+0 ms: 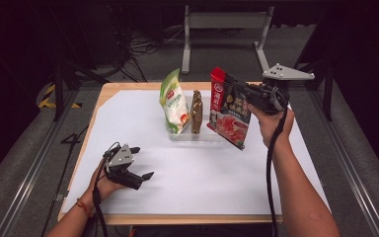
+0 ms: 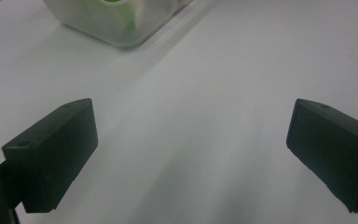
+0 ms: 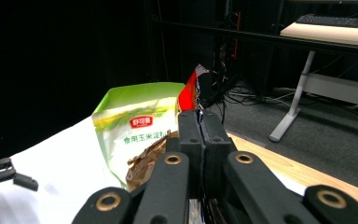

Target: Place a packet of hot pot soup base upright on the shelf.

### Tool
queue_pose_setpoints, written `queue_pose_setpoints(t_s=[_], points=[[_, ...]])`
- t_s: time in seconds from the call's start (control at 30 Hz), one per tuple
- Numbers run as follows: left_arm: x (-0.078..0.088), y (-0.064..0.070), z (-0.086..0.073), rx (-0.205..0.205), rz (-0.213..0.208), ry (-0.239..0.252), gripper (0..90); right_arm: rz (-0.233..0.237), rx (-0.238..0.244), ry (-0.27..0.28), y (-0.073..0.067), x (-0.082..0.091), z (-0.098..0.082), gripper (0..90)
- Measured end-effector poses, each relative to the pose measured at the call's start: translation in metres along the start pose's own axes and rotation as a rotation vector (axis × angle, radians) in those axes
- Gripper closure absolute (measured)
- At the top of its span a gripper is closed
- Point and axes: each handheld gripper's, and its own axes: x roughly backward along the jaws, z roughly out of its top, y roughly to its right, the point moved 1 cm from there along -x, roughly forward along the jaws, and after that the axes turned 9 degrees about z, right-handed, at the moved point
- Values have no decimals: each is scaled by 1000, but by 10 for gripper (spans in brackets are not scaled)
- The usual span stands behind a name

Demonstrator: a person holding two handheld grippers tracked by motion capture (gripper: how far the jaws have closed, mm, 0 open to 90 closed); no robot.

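My right gripper (image 1: 238, 90) is shut on the upper edge of a red soup-base pouch (image 1: 229, 111) and holds it upright, in the air, at the right end of a clear tray (image 1: 197, 134). In that tray stand a green-and-white bag (image 1: 174, 103) and a thin brown pack (image 1: 196, 111). In the right gripper view the jaws (image 3: 200, 126) press together on the pouch's thin edge, with its red corner (image 3: 189, 93) above them and the green bag (image 3: 135, 126) and brown pack (image 3: 144, 161) behind. My left gripper (image 1: 142, 162) rests open on the white sheet at the front left, nothing between its fingers (image 2: 56, 149).
A white sheet (image 1: 128, 123) covers the wooden table (image 1: 109, 89). A corner of the clear tray (image 2: 116, 28) shows ahead of the left gripper. Beyond the table's far edge are a metal stand (image 1: 224, 22), cables and dark floor.
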Motion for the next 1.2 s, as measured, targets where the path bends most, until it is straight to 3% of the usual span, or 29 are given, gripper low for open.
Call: queue_pose_setpoints(t_s=[0.47, 0.67, 0.8, 0.97, 1.2], points=[[0, 1, -2, -5, -19, -7, 28, -20, 9, -15, 6, -32, 9, 894], [0, 0, -2, -12, -26, -9, 31, -6, -30, 6, 16, -43, 5, 893], [0, 1, -2, -13, -29, -14, 31, -27, -29, 7, 20, -49, 4, 893], [0, 0, -3, -14, -29, -15, 30, -4, -61, 21, 27, -55, 3, 893], [2, -1, -3, -14, -26, -6, 31, -10, -67, 29, 31, -67, 2, 892]])
